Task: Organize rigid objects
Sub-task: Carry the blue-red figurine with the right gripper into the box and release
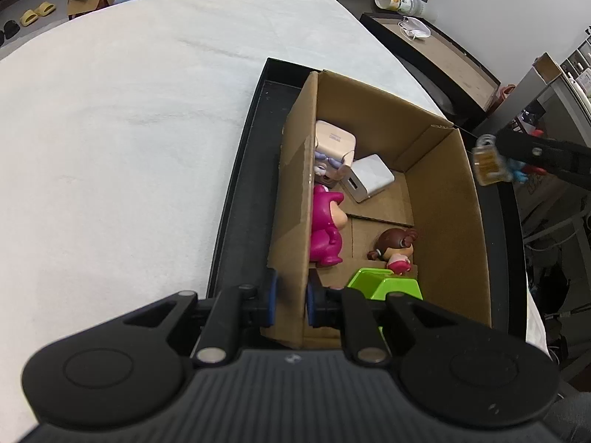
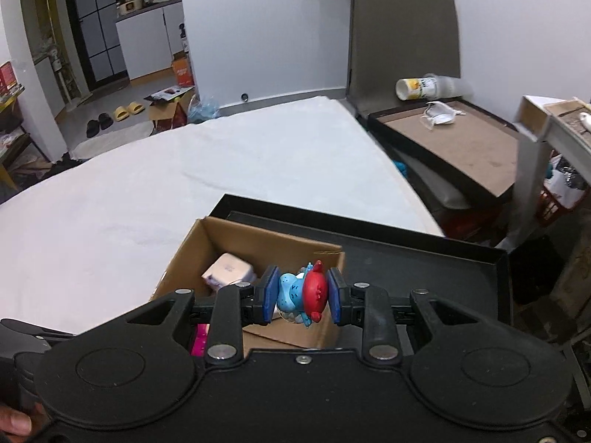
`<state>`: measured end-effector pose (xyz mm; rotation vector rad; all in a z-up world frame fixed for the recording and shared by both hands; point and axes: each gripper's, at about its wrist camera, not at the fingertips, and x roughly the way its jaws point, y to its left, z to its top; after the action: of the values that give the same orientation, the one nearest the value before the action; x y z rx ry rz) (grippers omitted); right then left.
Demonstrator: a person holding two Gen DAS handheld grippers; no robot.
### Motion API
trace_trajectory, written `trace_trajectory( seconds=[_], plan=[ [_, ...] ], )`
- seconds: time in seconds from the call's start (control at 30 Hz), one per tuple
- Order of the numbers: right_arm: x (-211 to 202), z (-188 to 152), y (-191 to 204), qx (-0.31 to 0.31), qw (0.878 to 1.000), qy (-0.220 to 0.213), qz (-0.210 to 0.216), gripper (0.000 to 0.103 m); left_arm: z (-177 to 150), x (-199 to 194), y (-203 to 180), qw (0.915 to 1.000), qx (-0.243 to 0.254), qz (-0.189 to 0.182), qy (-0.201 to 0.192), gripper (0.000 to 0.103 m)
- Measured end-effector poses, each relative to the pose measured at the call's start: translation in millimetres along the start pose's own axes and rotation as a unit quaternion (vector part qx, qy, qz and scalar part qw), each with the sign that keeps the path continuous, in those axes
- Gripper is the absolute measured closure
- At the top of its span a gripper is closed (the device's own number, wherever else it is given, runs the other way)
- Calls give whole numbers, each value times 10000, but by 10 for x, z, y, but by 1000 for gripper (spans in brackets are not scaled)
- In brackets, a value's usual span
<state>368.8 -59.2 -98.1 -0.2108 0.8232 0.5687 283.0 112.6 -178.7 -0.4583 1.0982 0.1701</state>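
Closest to the left wrist camera, the left gripper [image 1: 290,302] has its blue pads pinching the near end of the box [image 1: 448,199] wall, one pad outside the cardboard and one inside. That box stands in a black tray [image 1: 243,192] on a white cloth [image 1: 129,129], which fills the view from 9 to 12 o'clock.

Inside the box, a green block [image 1: 384,286] lies at the near end, just right of the inner pad. A brown-haired doll [image 1: 397,247] sits just beyond it, touching or nearly so. A magenta figure [image 1: 325,227] stands against the left wall, at about 11 o'clock of the doll. Farther in lie a white charger [image 1: 369,182] and a cream case [image 1: 334,142], with a small lilac item between the case and the magenta figure, too small to identify.

At 3 o'clock in this view the right gripper [image 1: 517,164] comes in above the box's right rim, with blue and red showing between its fingers. Something blurred and amber sits at its tip; I cannot tell what.

From the right wrist camera, the right gripper [image 2: 302,295] is clamped on a blue figure [image 2: 290,293] with a red cap [image 2: 316,291], pads against both sides. It hangs in the air over the box's [image 2: 258,243] far right corner, clear of the cardboard. A fingertip [image 2: 14,422] shows at 8 o'clock.
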Motion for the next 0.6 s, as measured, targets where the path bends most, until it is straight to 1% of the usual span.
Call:
trace_trajectory(
  seconds=[0.13, 0.17, 0.2, 0.27, 0.37, 0.6],
  plan=[
    [69, -17, 82, 1, 10000, 82, 51, 75, 4, 1, 2, 10000, -9, -7, 4, 89],
    [86, -23, 95, -16, 10000, 86, -33, 74, 6, 1, 3, 10000, -12, -11, 5, 89],
    [89, -30, 91, -39, 9999, 72, -152, 71, 7, 2, 5, 10000, -17, -16, 6, 89],
    [82, -48, 63, -28, 9996, 82, -275, 70, 9, 1, 6, 10000, -27, -27, 7, 88],
    [35, -76, -34, 179, 9995, 103, -243, 70, 9, -4, 3, 10000, -26, -33, 1, 88],
    [-137, -141, -140, 228, 9996, 61, -148, 70, 13, -10, -3, 10000, -23, -15, 25, 88]
  ],
)
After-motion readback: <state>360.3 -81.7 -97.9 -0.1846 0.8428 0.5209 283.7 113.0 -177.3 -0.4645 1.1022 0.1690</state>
